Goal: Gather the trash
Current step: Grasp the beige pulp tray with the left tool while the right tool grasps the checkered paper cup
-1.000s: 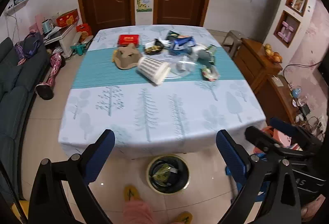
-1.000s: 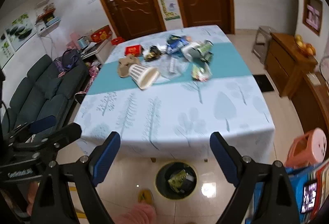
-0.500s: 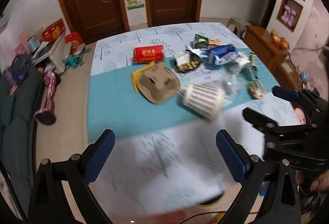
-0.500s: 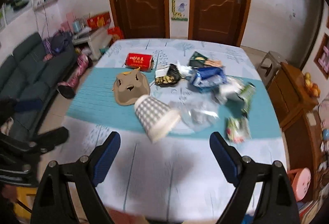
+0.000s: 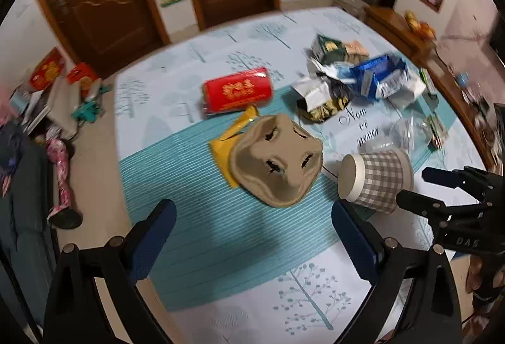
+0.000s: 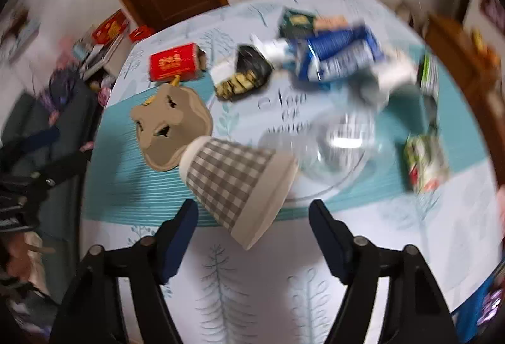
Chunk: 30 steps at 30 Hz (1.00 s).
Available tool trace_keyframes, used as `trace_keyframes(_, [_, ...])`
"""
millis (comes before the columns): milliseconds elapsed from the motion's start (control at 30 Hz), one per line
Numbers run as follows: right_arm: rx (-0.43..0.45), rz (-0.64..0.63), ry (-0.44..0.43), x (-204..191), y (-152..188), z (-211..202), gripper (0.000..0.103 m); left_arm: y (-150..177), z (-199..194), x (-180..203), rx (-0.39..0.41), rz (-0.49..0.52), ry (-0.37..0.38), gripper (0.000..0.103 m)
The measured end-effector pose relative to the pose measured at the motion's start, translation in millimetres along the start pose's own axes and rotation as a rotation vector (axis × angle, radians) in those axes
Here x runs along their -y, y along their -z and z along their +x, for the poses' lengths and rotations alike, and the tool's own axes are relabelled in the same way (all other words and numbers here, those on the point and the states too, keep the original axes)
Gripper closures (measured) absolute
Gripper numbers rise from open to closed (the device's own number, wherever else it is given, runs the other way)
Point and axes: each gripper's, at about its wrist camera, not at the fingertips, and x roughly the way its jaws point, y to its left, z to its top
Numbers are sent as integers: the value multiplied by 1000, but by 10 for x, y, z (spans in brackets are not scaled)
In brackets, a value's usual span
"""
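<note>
A: Between the blue pads of the right gripper (image 6: 252, 228) lies the wide mouth end of the checked paper cup (image 6: 235, 178), tipped on its side on the bench (image 6: 410, 249). The jaws are closing, yet neither pad touches the cup — so it is released, not grasping.

B: And the left gripper (image 5: 252, 232)?

A: Spread wide over the teal stripe, nothing between its pads. The brown pulp cup tray (image 5: 276, 159) lies just beyond it, the cup (image 5: 375, 176) off toward its right pad.

B: What differs from a second ago?

A: Both grippers then hung back off the bench edge, looking down at the bin on the floor; now both are out over the bench, close to the litter, and the bin is gone from view. The right jaws stood wider then.

B: Does one view give what the other lacks?

A: The left view shows the right gripper (image 5: 419, 189) from the side, beside the cup, and a yellow wrapper (image 5: 227, 145) under the tray's edge. The right view shows a clear plastic lid (image 6: 331, 154) touching the cup's rim, and a green snack packet (image 6: 426, 160) — blurred. The red box (image 5: 236, 91) and blue wrapper (image 5: 375, 77) lie further out.
</note>
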Motion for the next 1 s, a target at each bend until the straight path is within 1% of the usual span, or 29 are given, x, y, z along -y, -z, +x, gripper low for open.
trace_keyframes(100, [-15,91,-66,111,20,94,42,-109,165,32,-17,43,22,5])
trace_keyframes(200, [-20,149,-139,135,20,179,56,-215,315,60,-45,84,55,5])
trace_keyframes(233, [-23,163,-154,132,20,206,65,-252,370,71,-55,96,63,5])
trace_keyframes(300, [-22,178,-181,102,-3,240,76,-308,451,93,-67,117,72,5])
trace_keyframes(333, [-16,182,-188,84,-4,242,88,-336,496,105,-73,128,75,5])
trace_keyframes(367, [-14,182,-190,56,-19,249,96,-363,543,121,-80,140,76,5])
trace_keyframes(500, [31,178,-177,-13,-52,151,100,-439,722,188,-111,187,63,5])
trace_keyframes(700, [73,215,-163,3,-50,-32,100,-489,921,317,-137,261,-11,5])
trace_keyframes(733, [75,217,-167,11,-37,-51,100,-493,953,348,-140,275,-34,8])
trace_keyframes(800, [79,219,-168,34,-1,-100,100,-497,1008,405,-152,303,-64,34])
trace_keyframes(867, [84,216,-166,46,46,-147,100,-492,980,442,-138,313,-91,35])
trace_keyframes(1000, [93,215,-174,49,147,-210,100,-509,716,467,-51,301,-109,36])
